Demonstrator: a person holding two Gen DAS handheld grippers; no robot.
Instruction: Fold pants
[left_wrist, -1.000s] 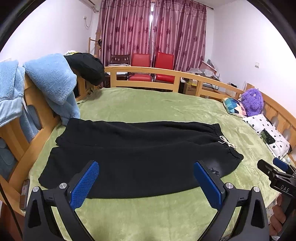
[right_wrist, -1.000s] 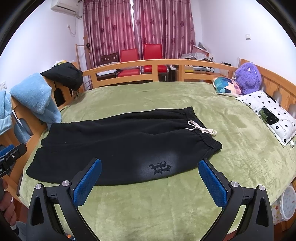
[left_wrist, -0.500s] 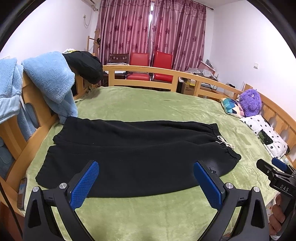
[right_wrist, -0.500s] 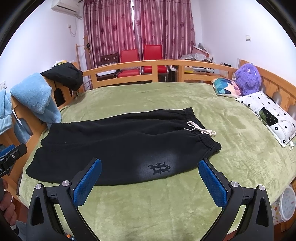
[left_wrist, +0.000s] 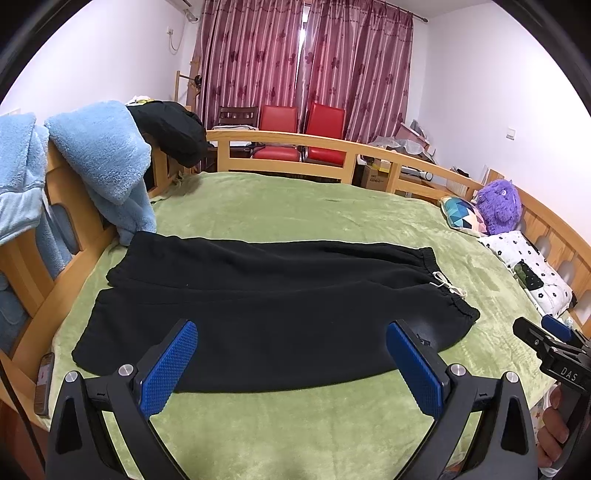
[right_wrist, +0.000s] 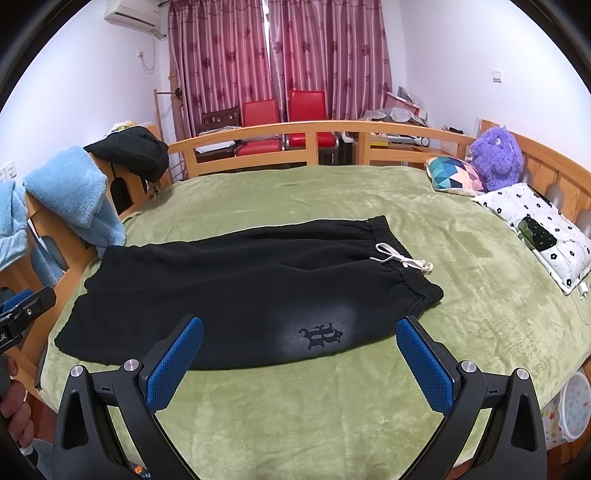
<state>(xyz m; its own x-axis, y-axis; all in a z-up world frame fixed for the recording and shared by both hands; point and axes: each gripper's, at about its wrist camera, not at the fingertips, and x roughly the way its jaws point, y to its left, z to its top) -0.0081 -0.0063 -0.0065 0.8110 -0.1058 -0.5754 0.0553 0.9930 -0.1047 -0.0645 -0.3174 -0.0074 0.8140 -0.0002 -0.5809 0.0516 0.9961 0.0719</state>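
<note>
While the black pants (left_wrist: 273, 310) lie flat on the green blanket (left_wrist: 295, 424) — waistband toward 3 o'clock — both claws, left (left_wrist: 291, 363) and right (right_wrist: 300, 360), hover spread wide, empty.

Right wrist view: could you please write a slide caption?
Open right gripper hovers over black drawstring pants laid flat on a green blanket.

You have matt black fleecy cloth in the pants (right_wrist: 229, 288), with a white cord drawstring (right_wrist: 402, 260). They lie on the bed's plush green blanket (right_wrist: 332, 406), inside a smooth varnished wooden frame (right_wrist: 295, 134). Each hand-held gripper (left_wrist: 291, 363) (right_wrist: 301, 363) is matt black plastic with rough blue pads (left_wrist: 168, 371).
</note>
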